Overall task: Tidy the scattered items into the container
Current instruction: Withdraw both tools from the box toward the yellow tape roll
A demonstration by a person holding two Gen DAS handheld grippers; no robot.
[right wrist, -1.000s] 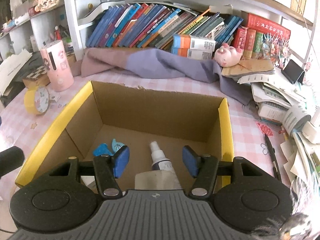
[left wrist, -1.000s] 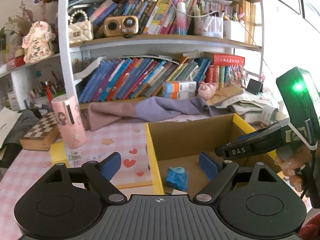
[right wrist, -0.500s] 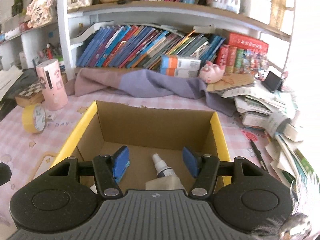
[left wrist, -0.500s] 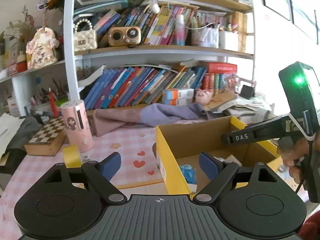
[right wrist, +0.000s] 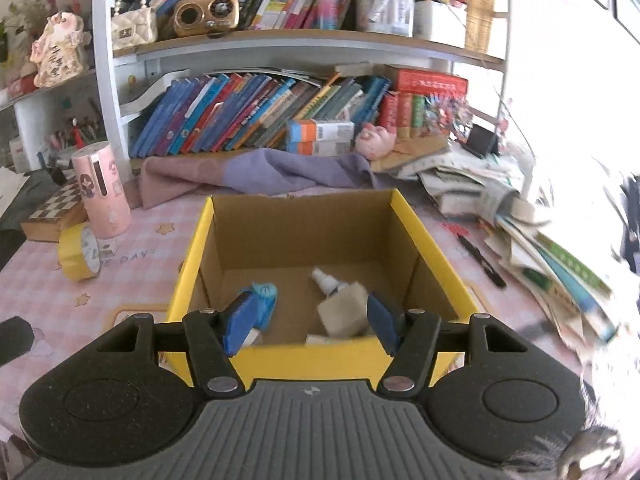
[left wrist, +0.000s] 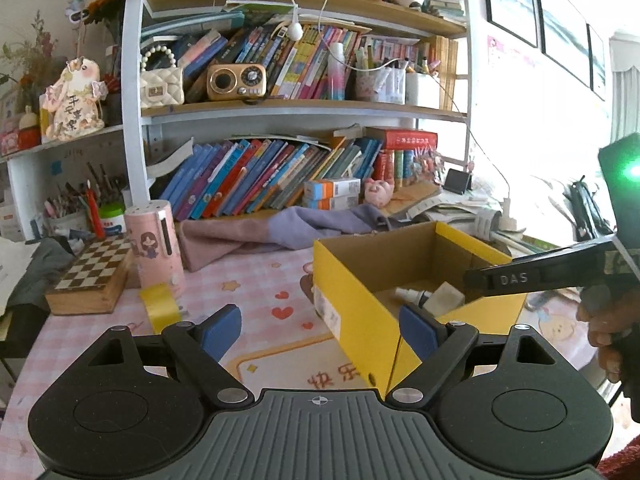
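Observation:
A yellow cardboard box [right wrist: 196, 240] stands on the pink table; it also shows in the left wrist view [left wrist: 352, 276]. Inside lie a small white spray bottle [right wrist: 326, 280], a beige block [right wrist: 346, 312] and a blue item [right wrist: 260, 300]. My right gripper [right wrist: 310, 322] is open and empty, above the box's near wall. My left gripper [left wrist: 320, 330] is open and empty, left of the box over the table. A yellow tape roll [right wrist: 78, 252] lies on the table left of the box, seen too in the left wrist view [left wrist: 160, 306].
A pink cylinder [right wrist: 102, 192] and a chessboard box [left wrist: 90, 276] stand at the left. A purple cloth [right wrist: 256, 172] lies behind the box below bookshelves. Stacked papers [right wrist: 540, 240] and a black pen [right wrist: 482, 262] lie to the right.
Both grippers have pulled back and risen away from the box, still open. The box's contents now show fully in the right wrist view.

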